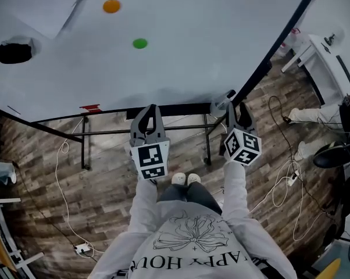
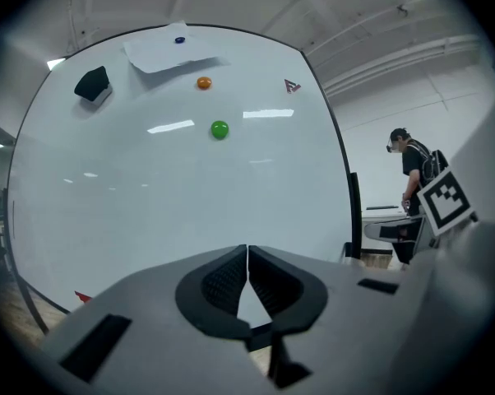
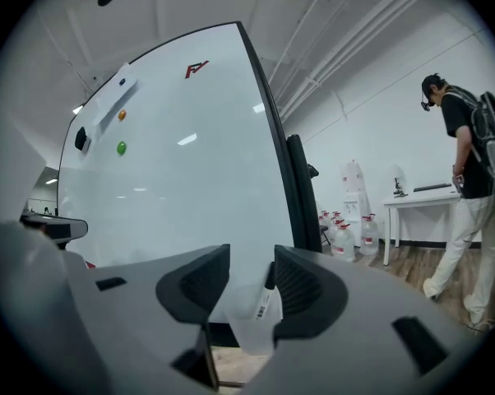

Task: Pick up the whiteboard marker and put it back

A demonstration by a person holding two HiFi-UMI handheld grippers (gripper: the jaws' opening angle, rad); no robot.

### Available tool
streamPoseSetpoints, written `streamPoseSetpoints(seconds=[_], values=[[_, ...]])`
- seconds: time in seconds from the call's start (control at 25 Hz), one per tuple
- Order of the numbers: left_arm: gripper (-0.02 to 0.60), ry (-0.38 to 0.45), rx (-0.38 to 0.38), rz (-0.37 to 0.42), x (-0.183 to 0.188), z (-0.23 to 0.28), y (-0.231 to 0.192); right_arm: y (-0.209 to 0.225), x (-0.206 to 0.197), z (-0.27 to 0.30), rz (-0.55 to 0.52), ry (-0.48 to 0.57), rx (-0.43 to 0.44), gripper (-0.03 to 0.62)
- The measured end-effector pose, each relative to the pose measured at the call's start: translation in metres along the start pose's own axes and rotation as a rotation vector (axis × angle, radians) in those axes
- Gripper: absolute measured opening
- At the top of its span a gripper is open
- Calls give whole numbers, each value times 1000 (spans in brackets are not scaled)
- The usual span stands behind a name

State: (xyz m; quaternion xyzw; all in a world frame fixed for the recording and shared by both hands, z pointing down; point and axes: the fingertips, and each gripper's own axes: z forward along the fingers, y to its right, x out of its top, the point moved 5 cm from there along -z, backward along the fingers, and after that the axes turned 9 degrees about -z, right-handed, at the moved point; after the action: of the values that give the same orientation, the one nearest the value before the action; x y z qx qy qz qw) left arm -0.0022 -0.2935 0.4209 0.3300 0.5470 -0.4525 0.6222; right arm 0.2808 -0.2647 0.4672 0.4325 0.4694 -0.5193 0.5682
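The whiteboard marker [image 3: 265, 296], white with a black cap and a barcode label, stands in a clear holder [image 3: 246, 326] at the lower right corner of the whiteboard [image 3: 173, 179]. In the right gripper view it shows in the gap between the jaws, close to the right jaw, and no pad presses on it. My right gripper [image 3: 252, 257] is open. In the head view that gripper [image 1: 237, 110] is right at the holder [image 1: 220, 106], with the marker's black tip [image 1: 229, 94] above it. My left gripper [image 1: 150, 108] is shut and empty near the board's lower edge [image 1: 163, 108].
On the board are a green magnet [image 1: 140, 43], an orange magnet [image 1: 111, 6] and a black eraser [image 1: 13, 52]. The board's metal stand [image 1: 85, 150] and loose cables [image 1: 282, 190] are on the wood floor. A white table [image 1: 329, 63], water bottles [image 3: 350, 233] and a person [image 3: 469, 163] are at right.
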Motion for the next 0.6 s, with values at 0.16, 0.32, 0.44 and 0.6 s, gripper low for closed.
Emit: streamPoseSetpoints(seconds=[0.16,0.32,0.44,0.6], values=[[9,-18,10,-1,-6,8,2,9,-7,18,-7,-31,2,150],[8,-37,16,-4,-13,16,3,12,-20,38,3,-72,24,150],[8,-47,24,-9,-18,21,6,16,-31,51,9,-104,35,150],[9,-60,42,-11,-24,26,7,22,-42,64,2,-132,32,150]])
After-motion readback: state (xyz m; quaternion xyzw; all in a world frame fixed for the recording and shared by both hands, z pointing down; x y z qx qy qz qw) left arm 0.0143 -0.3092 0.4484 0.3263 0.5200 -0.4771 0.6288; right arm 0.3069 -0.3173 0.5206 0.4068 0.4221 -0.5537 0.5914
